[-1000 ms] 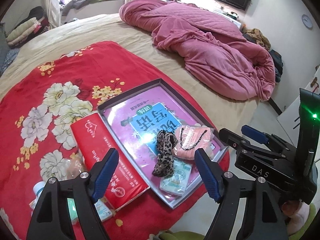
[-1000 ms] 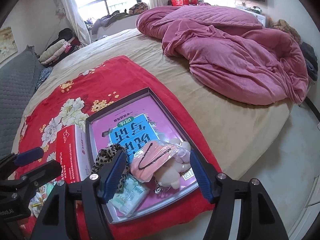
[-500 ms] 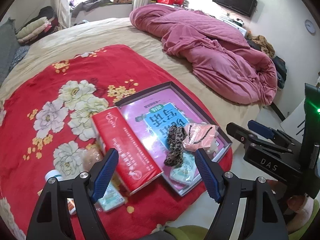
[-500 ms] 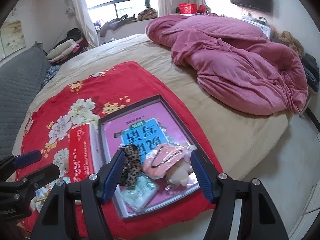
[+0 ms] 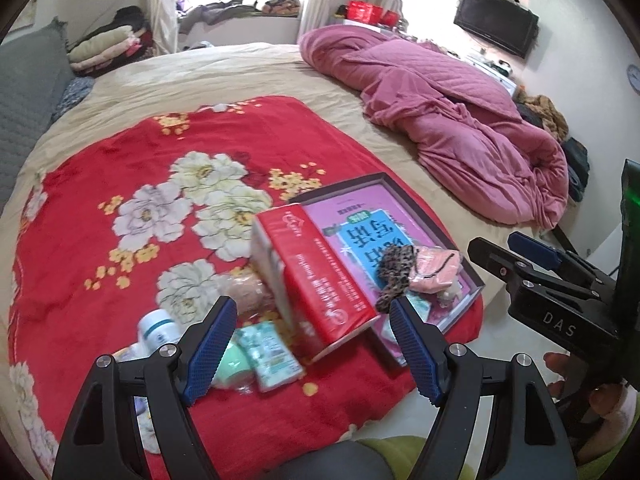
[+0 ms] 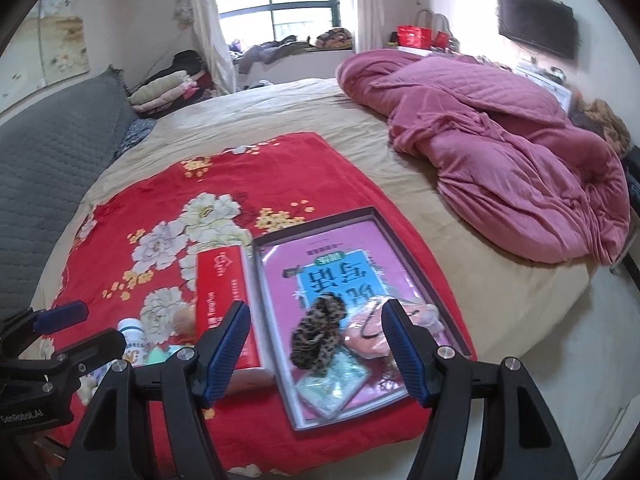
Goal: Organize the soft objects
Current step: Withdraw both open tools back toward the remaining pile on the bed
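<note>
A shallow grey box tray (image 5: 416,208) (image 6: 416,248) with a pink and blue lining lies on the red flowered blanket (image 5: 120,200). In it lie a leopard-print scrunchie (image 5: 394,270) (image 6: 318,334), a pink soft pouch (image 5: 436,270) (image 6: 370,336) and a pale green tissue pack (image 6: 334,384). A red box (image 5: 316,276) (image 6: 224,300) leans by the tray's left side. A tissue pack (image 5: 268,350), a white bottle (image 5: 158,330) and a beige soft toy (image 5: 244,292) lie left of it. My left gripper (image 5: 312,354) is open above the blanket's near edge. My right gripper (image 6: 316,354) is open, just short of the tray.
A crumpled pink quilt (image 5: 452,120) (image 6: 500,152) covers the bed's far right. A grey cushion (image 6: 48,160) lies along the left. Folded clothes (image 5: 108,46) are piled at the back by the window. The bed edge and floor (image 6: 560,360) are to the right.
Both grippers have pulled back and swung left, so more of the blanket and the items left of the red box show. Both stay open and empty.
</note>
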The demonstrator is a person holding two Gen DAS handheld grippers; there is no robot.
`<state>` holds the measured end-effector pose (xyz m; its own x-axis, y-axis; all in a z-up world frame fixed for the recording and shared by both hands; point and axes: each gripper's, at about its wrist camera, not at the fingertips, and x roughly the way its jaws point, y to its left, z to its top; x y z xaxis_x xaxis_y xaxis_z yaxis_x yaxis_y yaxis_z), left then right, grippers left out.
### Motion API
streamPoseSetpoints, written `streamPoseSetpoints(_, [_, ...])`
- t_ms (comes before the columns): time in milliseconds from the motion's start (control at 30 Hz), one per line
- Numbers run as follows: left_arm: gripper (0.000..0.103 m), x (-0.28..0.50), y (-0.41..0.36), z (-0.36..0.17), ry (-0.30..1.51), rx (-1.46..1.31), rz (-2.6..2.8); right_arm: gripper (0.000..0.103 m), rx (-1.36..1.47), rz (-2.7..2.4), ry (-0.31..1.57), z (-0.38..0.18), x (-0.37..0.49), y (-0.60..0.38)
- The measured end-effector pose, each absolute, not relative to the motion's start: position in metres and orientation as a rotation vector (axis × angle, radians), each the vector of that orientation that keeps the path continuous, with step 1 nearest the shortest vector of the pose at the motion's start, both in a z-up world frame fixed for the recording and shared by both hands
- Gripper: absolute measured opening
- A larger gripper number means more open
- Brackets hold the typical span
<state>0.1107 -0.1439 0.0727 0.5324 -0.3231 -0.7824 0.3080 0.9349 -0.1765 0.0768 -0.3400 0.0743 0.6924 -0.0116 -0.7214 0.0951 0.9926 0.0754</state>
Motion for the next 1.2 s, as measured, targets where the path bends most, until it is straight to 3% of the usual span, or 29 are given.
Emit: streamPoseSetpoints(1200, [0.08,0.058,0.027,0.085,0.89,-0.179,-0.108,0.068,-0.048,0.183,0.787,0.09,0.054,-0.211])
